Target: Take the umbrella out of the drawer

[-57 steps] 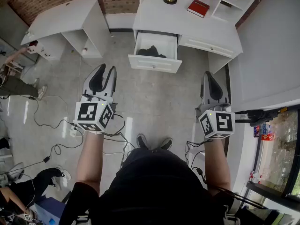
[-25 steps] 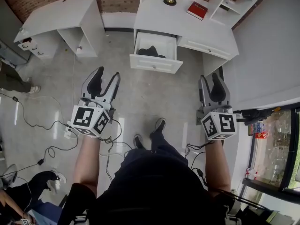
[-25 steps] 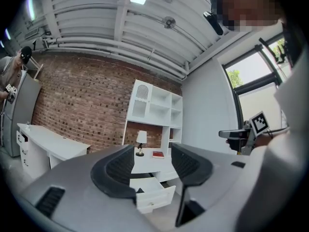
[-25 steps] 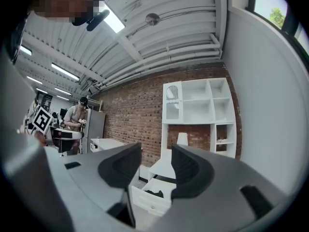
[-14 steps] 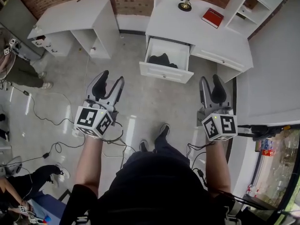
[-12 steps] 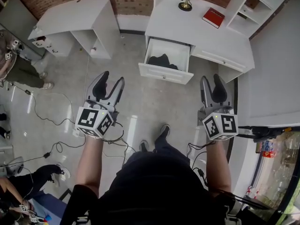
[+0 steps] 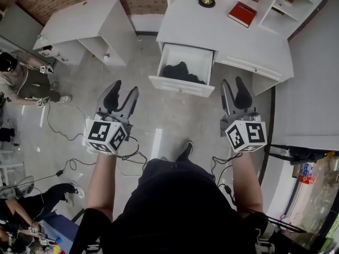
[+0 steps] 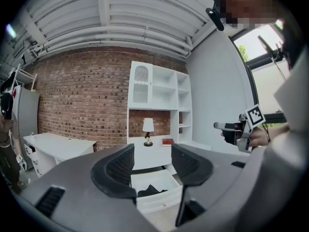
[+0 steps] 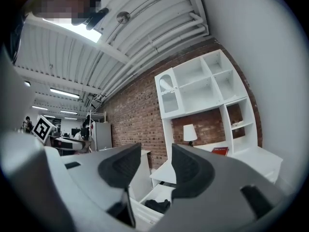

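Brick-walled room: at twelve o'clock, the open white drawer (image 7: 180,87) of the white desk (image 7: 212,25) holds a black folded umbrella (image 7: 180,72). Likely the approach step. The left gripper (image 7: 125,87) and right gripper (image 7: 232,81), both apart and empty, must next reach in.

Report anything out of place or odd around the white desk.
The drawer of the desk stands pulled open, with a dark umbrella lying crumpled inside. Loose cables trail across the floor at left. Nothing looks spilled or broken.
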Available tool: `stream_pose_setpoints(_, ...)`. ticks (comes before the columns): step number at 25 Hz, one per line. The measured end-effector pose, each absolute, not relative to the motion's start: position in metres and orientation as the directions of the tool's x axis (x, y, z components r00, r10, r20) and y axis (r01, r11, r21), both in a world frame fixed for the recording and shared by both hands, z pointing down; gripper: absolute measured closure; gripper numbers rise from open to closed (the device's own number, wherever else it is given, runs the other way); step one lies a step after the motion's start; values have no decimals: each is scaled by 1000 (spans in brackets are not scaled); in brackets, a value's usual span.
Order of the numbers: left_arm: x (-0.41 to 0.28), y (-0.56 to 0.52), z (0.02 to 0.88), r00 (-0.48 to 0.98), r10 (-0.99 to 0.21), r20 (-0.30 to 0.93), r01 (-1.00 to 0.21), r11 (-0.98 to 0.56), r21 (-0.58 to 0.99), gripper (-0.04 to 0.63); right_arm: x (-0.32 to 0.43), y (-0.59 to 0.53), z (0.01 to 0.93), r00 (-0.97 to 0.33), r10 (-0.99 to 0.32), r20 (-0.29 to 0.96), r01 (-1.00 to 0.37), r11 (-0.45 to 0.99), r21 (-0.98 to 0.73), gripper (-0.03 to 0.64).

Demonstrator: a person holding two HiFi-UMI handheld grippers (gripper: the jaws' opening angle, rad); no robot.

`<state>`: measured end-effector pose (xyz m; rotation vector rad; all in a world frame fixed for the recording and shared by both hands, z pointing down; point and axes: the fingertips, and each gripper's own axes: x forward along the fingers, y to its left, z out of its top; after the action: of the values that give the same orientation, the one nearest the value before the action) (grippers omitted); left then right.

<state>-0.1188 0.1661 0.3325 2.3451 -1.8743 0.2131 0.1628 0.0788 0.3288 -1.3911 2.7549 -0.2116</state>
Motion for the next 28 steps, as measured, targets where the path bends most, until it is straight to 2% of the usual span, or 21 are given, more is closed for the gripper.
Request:
stream_pose_setpoints(16, -129, 102, 337, 216, -952, 216, -975, -223, -8, 376, 153, 26, 326, -617, -787, 27, -787, 615, -54, 430)
stream_pose_setpoints(24, -120, 31, 372, 318, -911, 263, -945, -327, 13, 376, 140, -17, 341, -584, -809, 74, -812, 582, -48, 430)
stream_pose_setpoints(28, -129, -9, 395, 384, -859, 339, -896, -436, -90, 376, 123, -50, 353, -545, -830, 116, -838, 542, -64, 430)
